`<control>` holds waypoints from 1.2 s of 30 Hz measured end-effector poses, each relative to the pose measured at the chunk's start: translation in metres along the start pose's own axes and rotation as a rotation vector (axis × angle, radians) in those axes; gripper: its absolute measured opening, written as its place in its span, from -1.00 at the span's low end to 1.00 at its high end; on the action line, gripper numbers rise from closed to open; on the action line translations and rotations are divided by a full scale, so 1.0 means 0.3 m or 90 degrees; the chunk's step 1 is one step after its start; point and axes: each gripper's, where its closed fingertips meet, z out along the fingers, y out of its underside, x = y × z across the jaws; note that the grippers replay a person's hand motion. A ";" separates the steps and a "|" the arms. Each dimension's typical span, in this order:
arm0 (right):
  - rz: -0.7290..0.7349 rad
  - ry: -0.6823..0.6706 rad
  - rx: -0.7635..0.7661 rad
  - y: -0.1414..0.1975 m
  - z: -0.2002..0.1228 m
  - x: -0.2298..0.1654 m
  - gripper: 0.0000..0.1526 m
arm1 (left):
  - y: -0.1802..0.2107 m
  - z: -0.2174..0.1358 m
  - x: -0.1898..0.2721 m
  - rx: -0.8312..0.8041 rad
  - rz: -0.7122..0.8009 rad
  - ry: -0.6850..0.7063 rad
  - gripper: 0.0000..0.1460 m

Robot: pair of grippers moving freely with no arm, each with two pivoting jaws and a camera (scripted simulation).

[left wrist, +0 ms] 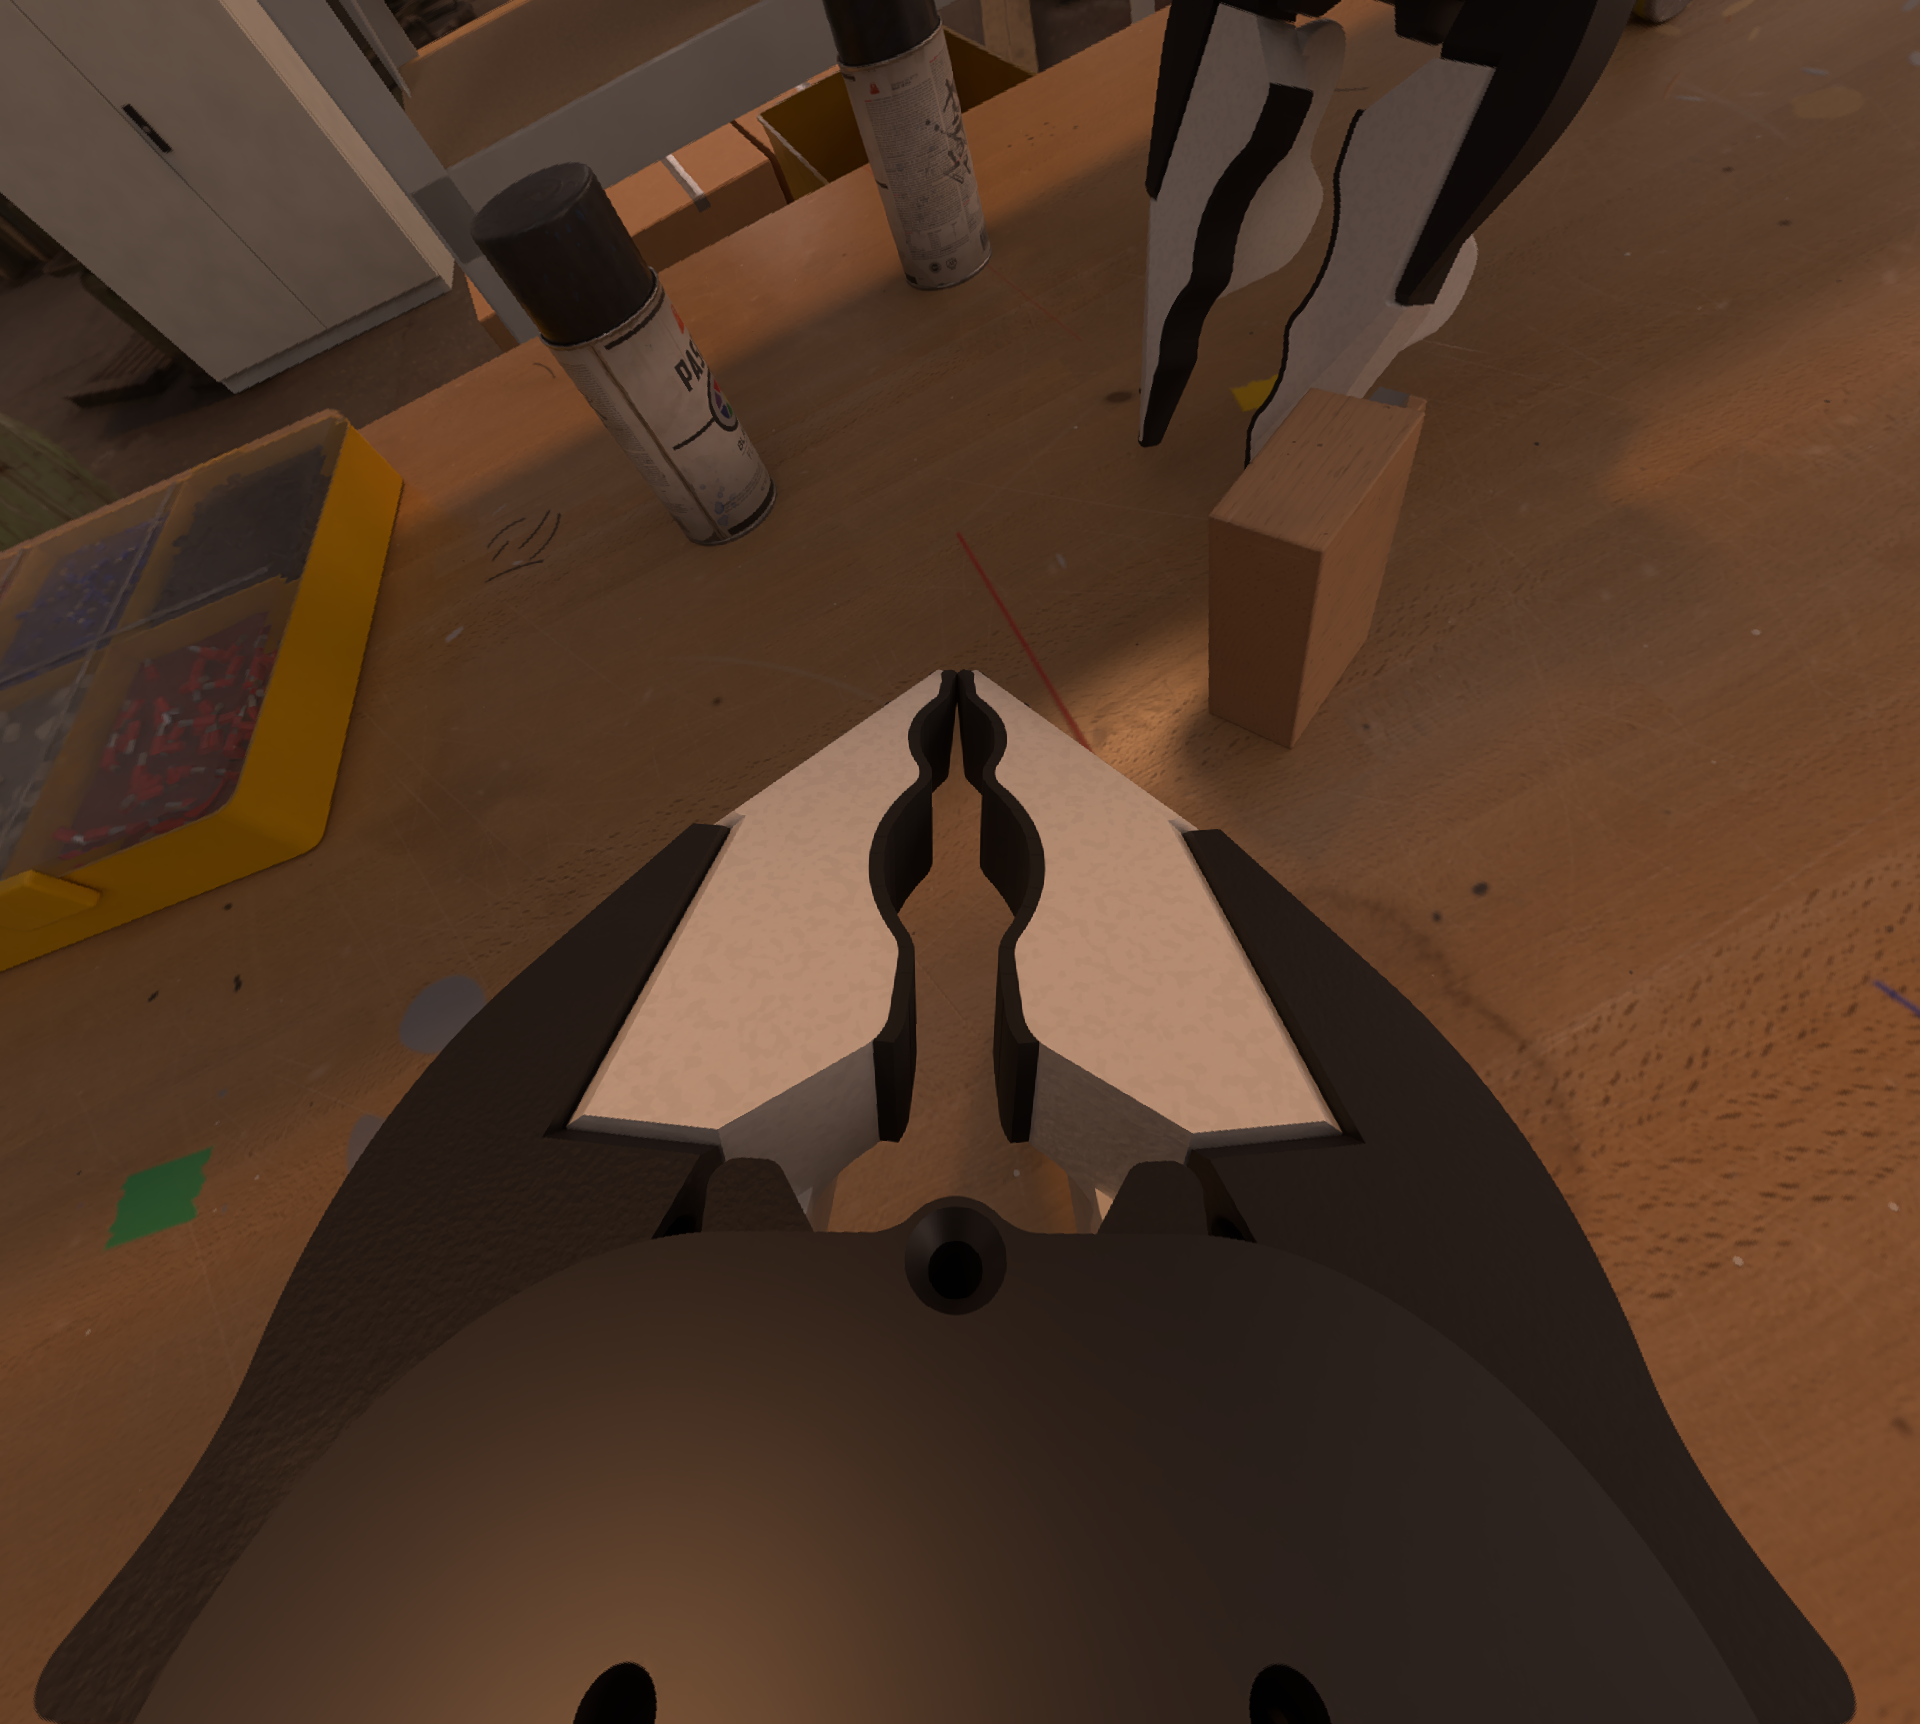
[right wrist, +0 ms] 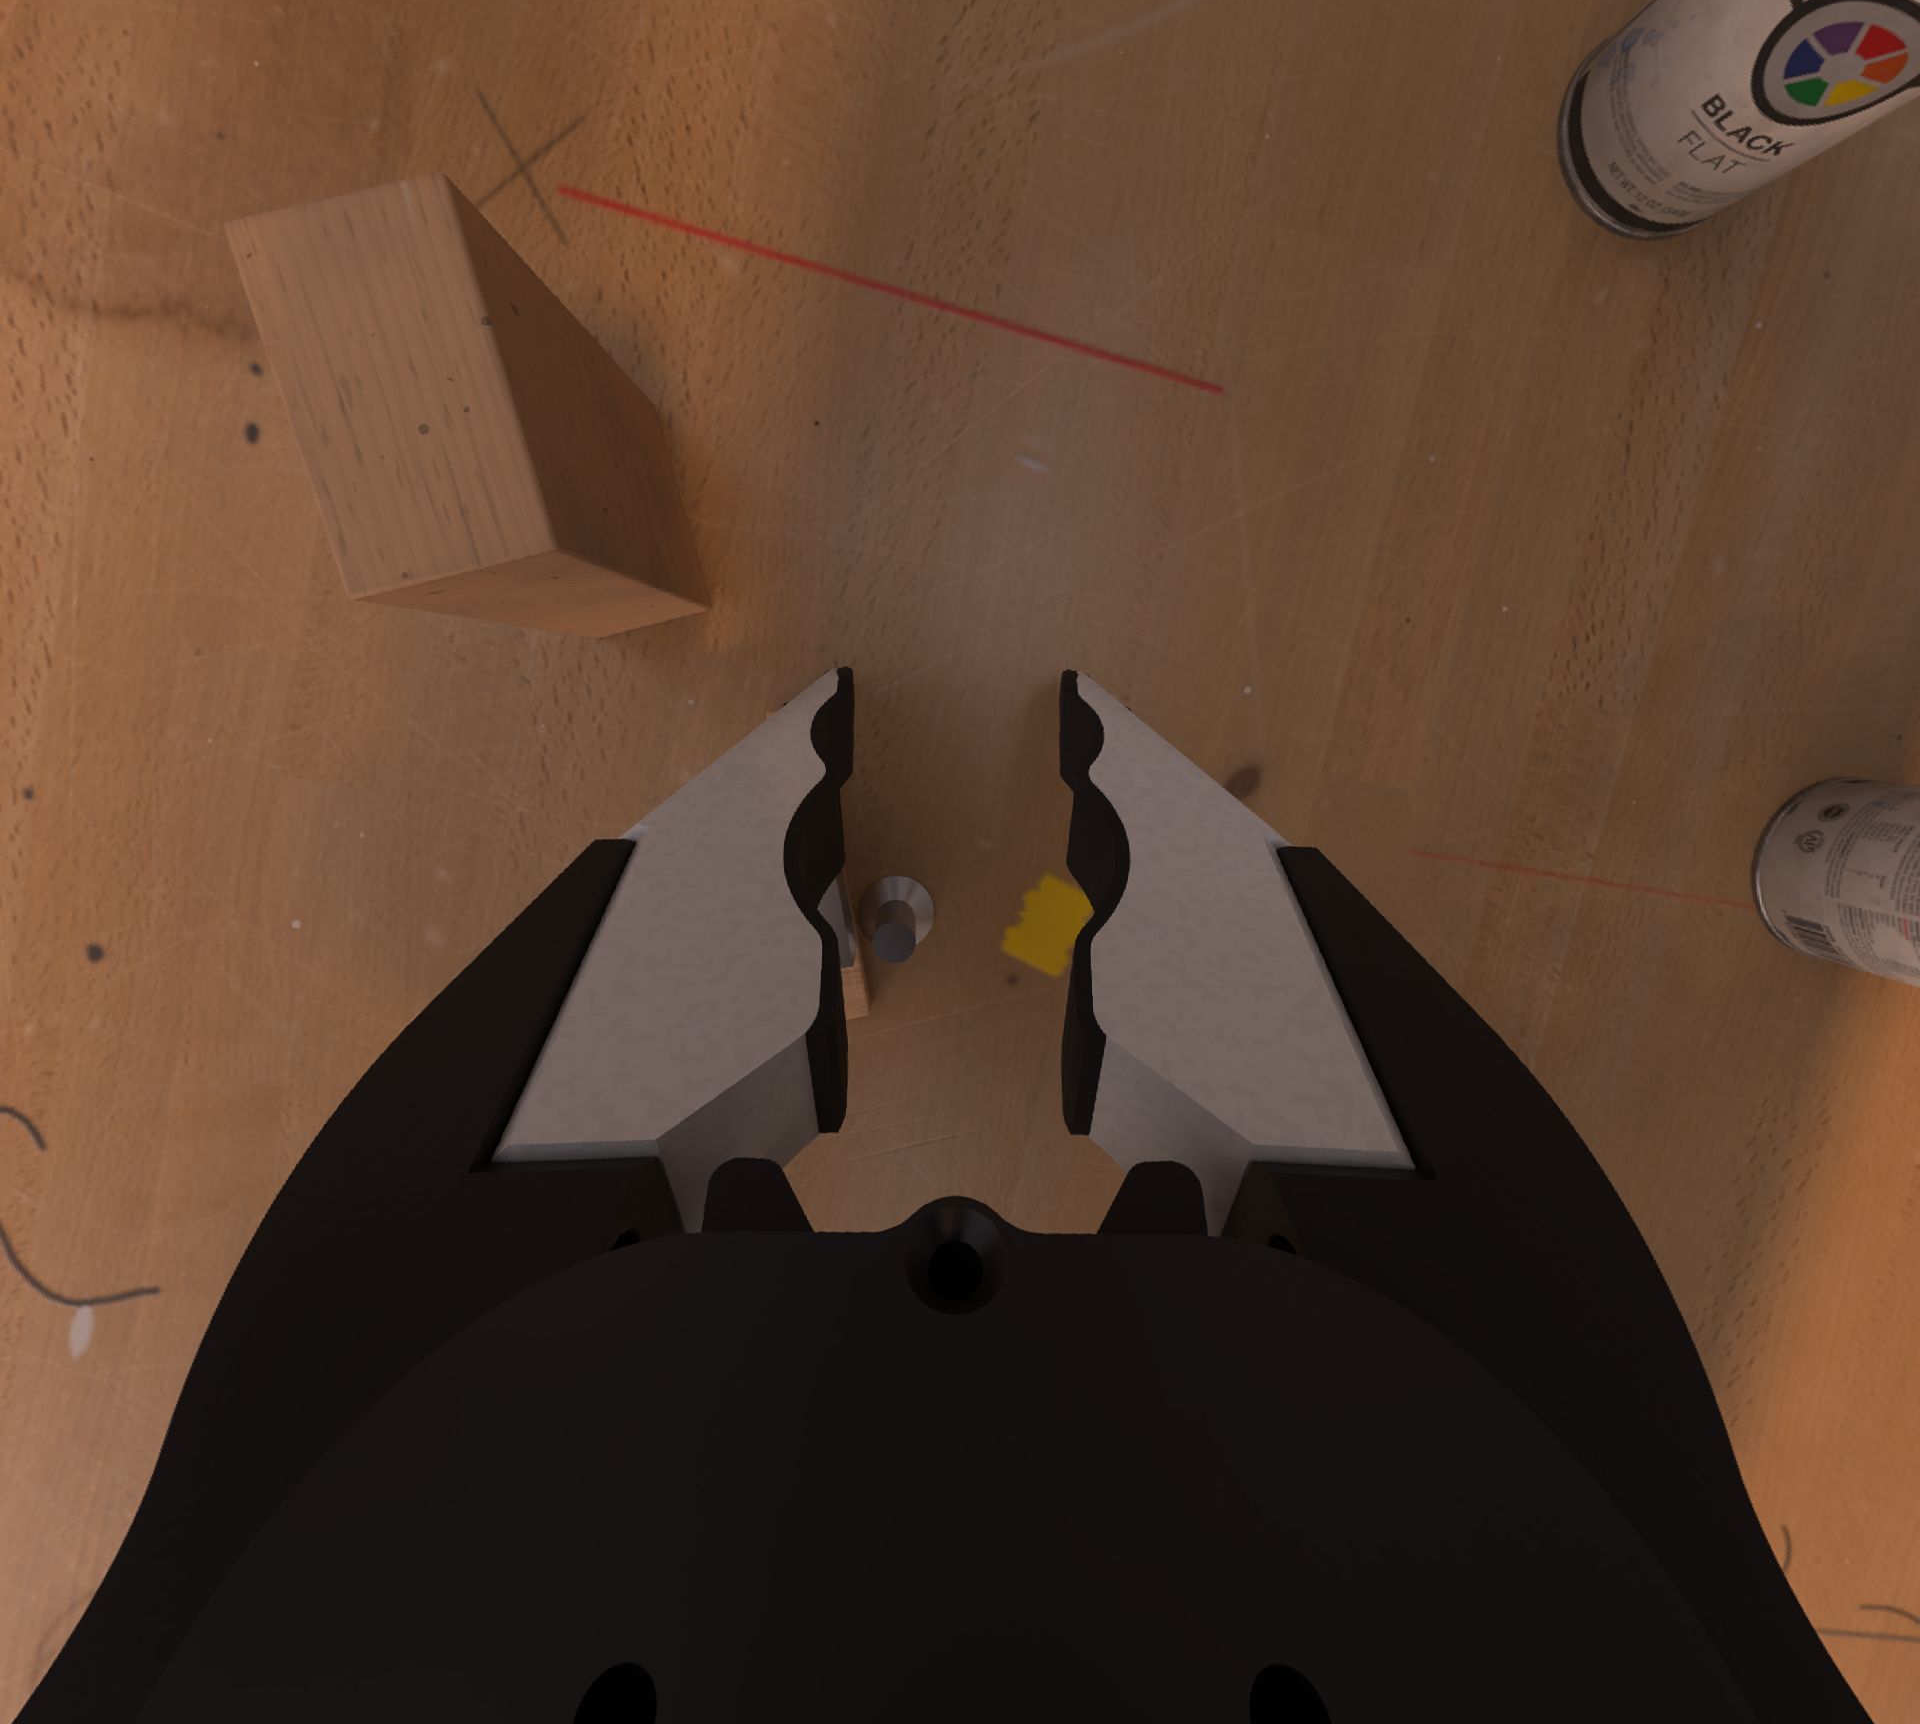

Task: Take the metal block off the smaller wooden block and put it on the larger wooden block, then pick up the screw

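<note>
Pale wood first: the larger rectangular wooden block (right wrist: 447,396) stands on the scuffed brown worktop (right wrist: 1351,531), far left in the right wrist view. Its top is bare, so I judge the move of the metal onto it is not yet done.

The right gripper (right wrist: 958,682) points straight down with its fingers well apart and nothing between them. That looks like a stance for dropping onto something small.

Below the gap stands the small silver screw (right wrist: 896,921), seemingly head down and shaft up, closer to the left-hand finger than the right. Just left of it, mostly hidden by that finger, a corner of the smaller pale wooden block (right wrist: 856,994) pokes out.

The grey metal block (left wrist: 1395,400) shows only as a sliver behind the larger block in the left wrist view. It probably sits on the smaller block, but I cannot confirm that.

A yellow paint patch (right wrist: 1044,926) marks the worktop under the right-hand finger, and a thin red line (right wrist: 883,287) runs beyond the fingertips.

The left gripper (left wrist: 957,679) hangs low, near and left of the larger block, its tips together and empty. It seems parked out of the way to leave the other one room.

Two white spray cans with black caps (left wrist: 644,365) stand far left, clear of the work. A yellow compartment tray of small parts (left wrist: 353,635) sits at the left edge.

Risk: the screw stands just beside the smaller block, so the fingers coming down for the metal could knock it over.
</note>
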 end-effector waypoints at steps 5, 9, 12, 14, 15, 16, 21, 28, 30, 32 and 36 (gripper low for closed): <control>-0.029 -0.019 0.001 -0.008 0.005 -0.030 -0.70 | 0.000 0.001 0.000 0.000 0.000 0.000 -1.00; -0.071 -0.077 0.050 -0.048 -0.029 -0.102 -0.71 | 0.000 -0.001 -0.001 0.001 0.000 0.000 -1.00; -0.084 -0.102 0.042 -0.044 -0.015 -0.128 -0.57 | 0.000 0.002 0.002 0.001 -0.001 0.003 -1.00; -0.100 -0.088 0.020 -0.035 -0.003 -0.125 -0.52 | 0.004 0.005 0.005 -0.002 0.001 0.006 -1.00; -0.102 -0.074 0.014 -0.031 -0.007 -0.116 -0.52 | 0.005 0.006 0.006 -0.004 0.002 0.007 -1.00; -0.098 -0.066 0.016 -0.029 -0.018 -0.108 -0.52 | 0.005 0.006 0.005 -0.003 0.002 0.006 -1.00; -0.071 -0.040 -0.006 0.032 -0.076 -0.064 -0.46 | 0.002 0.004 0.005 0.000 0.001 0.007 -1.00; -0.076 -0.070 -0.090 0.138 -0.082 -0.087 -0.30 | 0.003 0.013 0.015 -0.004 0.005 0.014 -1.00; -0.079 -0.077 -0.099 0.141 -0.068 -0.095 -0.33 | 0.004 0.014 0.016 -0.004 0.004 0.015 -1.00; -0.084 -0.077 -0.101 0.136 -0.055 -0.097 -0.39 | 0.004 0.016 0.017 -0.005 0.005 0.016 -1.00; -0.088 -0.072 -0.091 0.128 -0.049 -0.092 -0.66 | 0.004 0.017 0.019 -0.004 0.005 0.017 -1.00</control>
